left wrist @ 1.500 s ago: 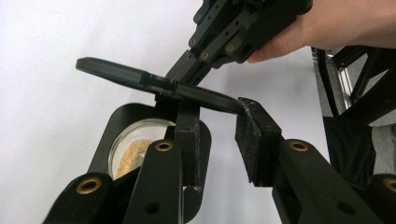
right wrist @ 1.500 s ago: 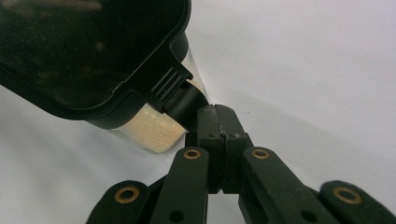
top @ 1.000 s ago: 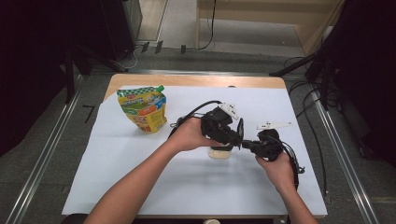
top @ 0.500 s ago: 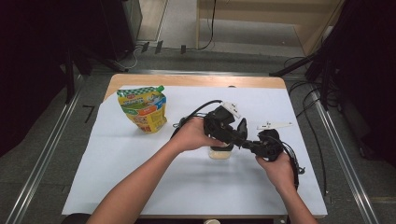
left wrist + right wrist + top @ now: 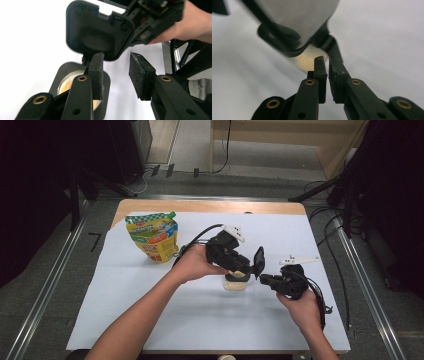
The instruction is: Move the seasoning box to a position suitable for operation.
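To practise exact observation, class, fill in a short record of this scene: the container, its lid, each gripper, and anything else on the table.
container: small jar with pale contents, on the white sheet
lid: black lid, flipped up beside the jar
left gripper: above the jar, fingers apart, have just been opening, nothing between them
right gripper: fingers pinching the lid's edge, have just been easing open
other: colourful pouch, upright, far left
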